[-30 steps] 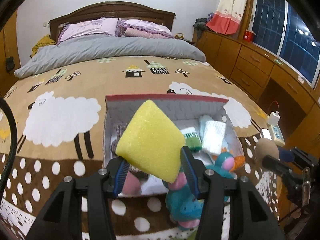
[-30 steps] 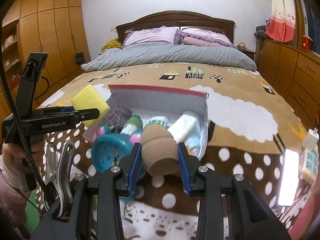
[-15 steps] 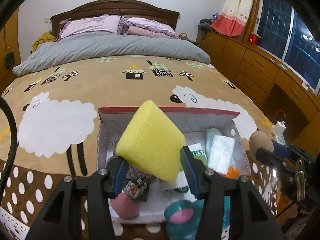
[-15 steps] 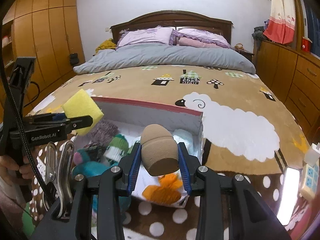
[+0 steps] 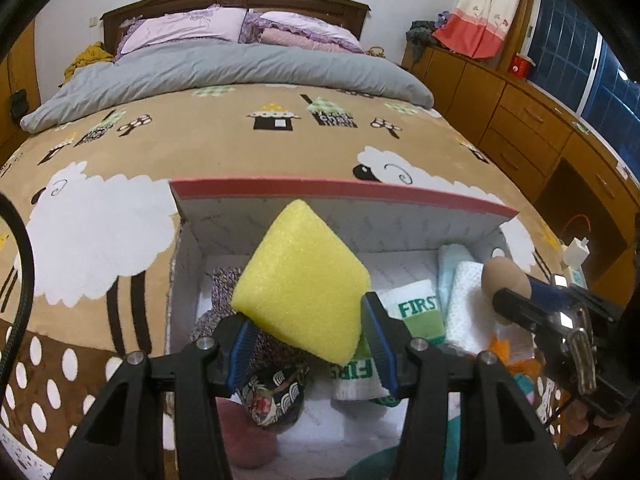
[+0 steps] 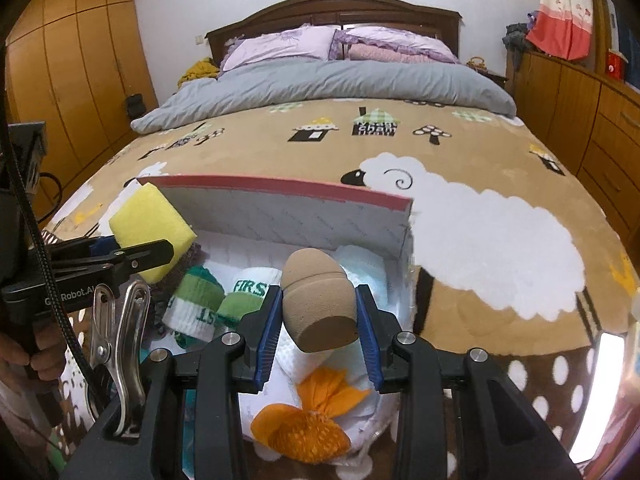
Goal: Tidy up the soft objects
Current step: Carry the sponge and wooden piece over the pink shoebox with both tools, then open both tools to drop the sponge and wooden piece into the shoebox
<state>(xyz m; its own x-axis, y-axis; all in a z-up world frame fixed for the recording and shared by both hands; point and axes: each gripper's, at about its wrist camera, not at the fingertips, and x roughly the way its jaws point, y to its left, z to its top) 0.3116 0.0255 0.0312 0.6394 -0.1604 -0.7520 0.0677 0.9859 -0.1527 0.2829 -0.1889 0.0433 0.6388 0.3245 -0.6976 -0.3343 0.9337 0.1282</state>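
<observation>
My left gripper (image 5: 306,336) is shut on a yellow sponge (image 5: 302,290), holding it over the left half of an open white box with a red-edged lid (image 5: 340,196). The same yellow sponge (image 6: 150,236) shows at the left of the right wrist view. My right gripper (image 6: 318,314) is shut on a brown egg-shaped makeup sponge (image 6: 318,302), over the right half of the box (image 6: 280,192). That brown sponge (image 5: 506,280) also appears at the right of the left wrist view. Inside the box lie rolled green-and-white socks (image 5: 420,312), a white cloth (image 5: 468,304) and an orange pouch (image 6: 308,424).
The box sits on a bed with a tan sheep-patterned blanket (image 6: 480,208). A dark patterned pouch (image 5: 276,400) and a pink item (image 5: 248,440) lie in the box's near left. Wooden drawers (image 5: 520,120) stand to the right. A hand (image 6: 32,360) grips the left tool.
Both grippers have moved forward and lower, from before the box's near edge to above its inside. The teal toy has slid out of view below. Both grips are unchanged.
</observation>
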